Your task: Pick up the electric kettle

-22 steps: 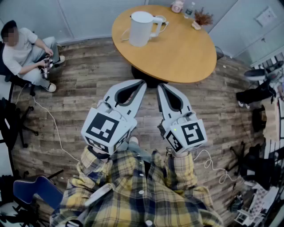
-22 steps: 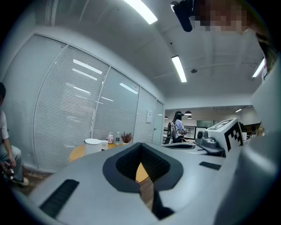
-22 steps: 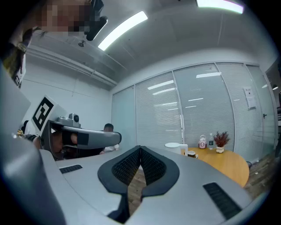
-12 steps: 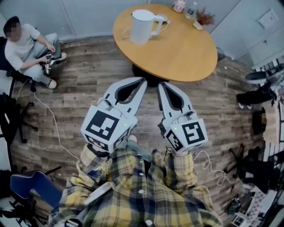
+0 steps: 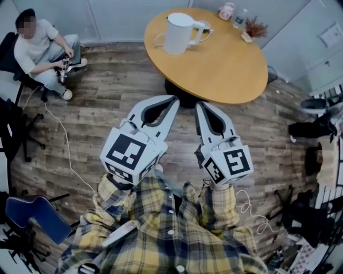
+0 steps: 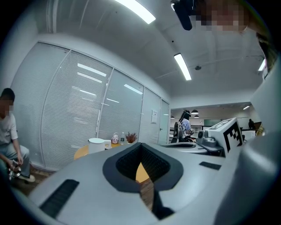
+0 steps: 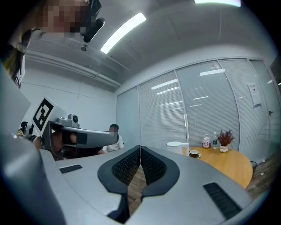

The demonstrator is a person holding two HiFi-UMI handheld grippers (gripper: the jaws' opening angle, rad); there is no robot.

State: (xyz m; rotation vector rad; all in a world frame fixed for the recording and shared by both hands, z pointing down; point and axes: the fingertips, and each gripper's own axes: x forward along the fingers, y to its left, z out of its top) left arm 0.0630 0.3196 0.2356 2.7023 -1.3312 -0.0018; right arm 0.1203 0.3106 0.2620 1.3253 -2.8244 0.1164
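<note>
The white electric kettle [image 5: 179, 33] is stood upright on the round wooden table [image 5: 225, 64], near the rim at about 10 o'clock of the tabletop, with its handle turned toward 3 o'clock. Its lid is shut, so nothing of its contents can be made out. Just beside the handle a small cup [image 5: 206, 25] is set, and in the right gripper view something dark brown is seen inside it. Further round the rim, toward 1 o'clock, a pinkish jar-like thing [image 5: 226, 10], a clear bottle [image 5: 241, 17] and a little pot of reddish dried sprigs [image 5: 252, 29] are lined up; what the jar and bottle hold cannot be told. The left gripper [image 5: 172, 100] and the right gripper [image 5: 200, 105] are held level side by side in front of a yellow plaid shirt [image 5: 161, 225], over the wooden floor [image 5: 96, 118] and short of the table, with the kettle at 12 o'clock from them and well apart. On each gripper the jaws are closed tip to tip, and nothing is gripped; only floor and table edge are seen through the gap behind the tips. A seated person [image 5: 40, 51] is placed at 10 o'clock of the head view, and a blue chair [image 5: 37, 217] at 8 o'clock.
</note>
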